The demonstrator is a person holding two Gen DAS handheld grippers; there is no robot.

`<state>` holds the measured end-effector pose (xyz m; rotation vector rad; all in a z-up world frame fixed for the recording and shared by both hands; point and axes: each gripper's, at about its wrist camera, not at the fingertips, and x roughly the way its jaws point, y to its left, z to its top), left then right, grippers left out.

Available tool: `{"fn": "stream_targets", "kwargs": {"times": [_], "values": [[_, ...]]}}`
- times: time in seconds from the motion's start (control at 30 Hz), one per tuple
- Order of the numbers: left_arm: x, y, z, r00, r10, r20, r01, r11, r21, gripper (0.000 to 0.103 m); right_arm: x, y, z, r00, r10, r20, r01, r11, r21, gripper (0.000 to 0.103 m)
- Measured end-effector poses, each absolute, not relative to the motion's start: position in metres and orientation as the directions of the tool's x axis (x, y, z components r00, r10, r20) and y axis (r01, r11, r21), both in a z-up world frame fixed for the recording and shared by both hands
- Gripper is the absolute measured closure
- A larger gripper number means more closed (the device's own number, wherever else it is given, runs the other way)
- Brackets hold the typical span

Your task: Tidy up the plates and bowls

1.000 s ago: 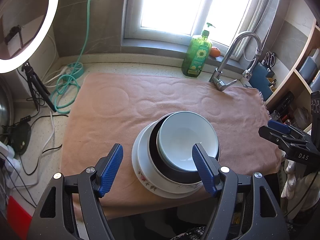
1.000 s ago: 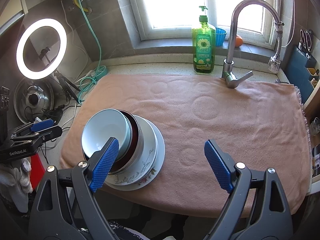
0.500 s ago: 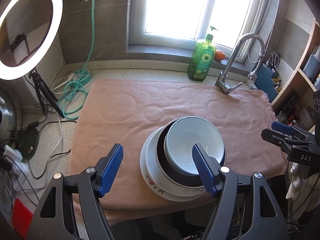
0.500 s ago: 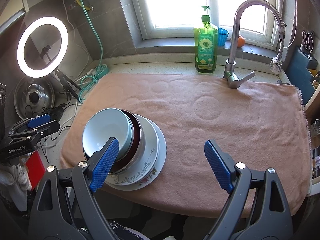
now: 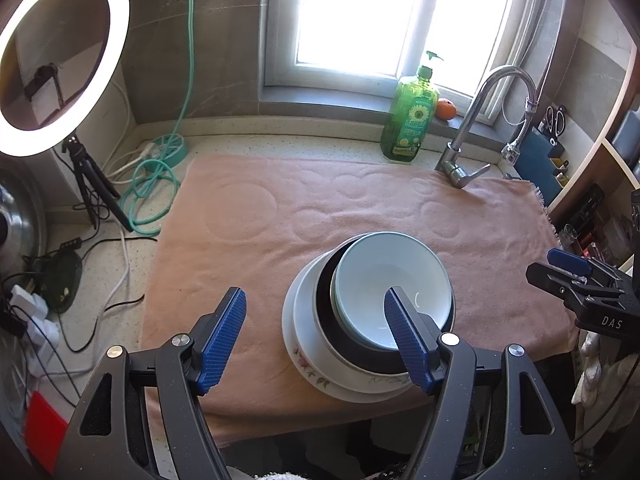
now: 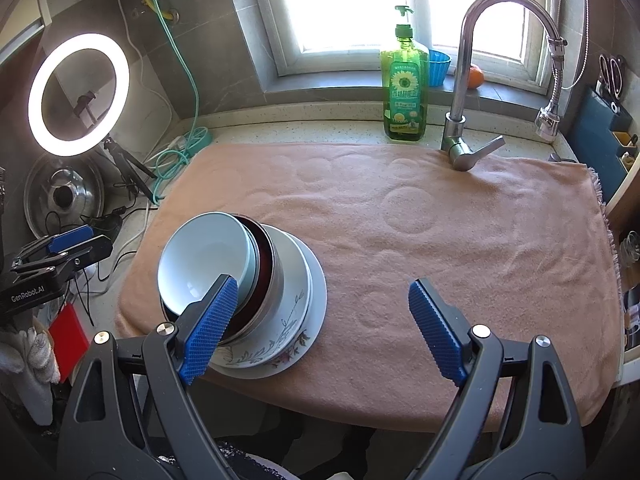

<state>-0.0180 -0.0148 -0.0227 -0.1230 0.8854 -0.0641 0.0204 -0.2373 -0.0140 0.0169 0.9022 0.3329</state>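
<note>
Stack sits on the towel point(image 5: 280, 216) over the surface, near its front edge: pale bowl point(image 5: 390, 286) nested in a dark bowl point(image 5: 326, 304), on two plates point(image 5: 304, 340), lower one floral-rimmed. In left view it's at 5 o'clock of the towel; in right view at 8 o'clock point(image 6: 208, 256). Likely ceramic: stiff, glazed, slippery, chips easily, heavy as a stack. I'd lift one piece at a time by pinching the rim, pale bowl first; it sits tilted and off-centre in the dark one. Left tool point(image 5: 316, 336): jaws apart, nothing held, right finger overlapping the pale bowl's rim in view; contact unclear. Right tool point(image 6: 324, 328): jaws wide apart, empty, over bare towel beside the stack. Both angled steeply down from the front edge.
</note>
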Motion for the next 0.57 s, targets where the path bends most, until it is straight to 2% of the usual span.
{"fn": "stream_targets", "kwargs": {"times": [0.57], "values": [[-0.0146,-0.0129,-0.019,0.662,-0.068,-0.747,-0.011,0.995,-0.1,0.031,0.028,-0.2367,-0.0184,0.563,0.28,-0.778,-0.27,0.952,0.147,0.013]]}}
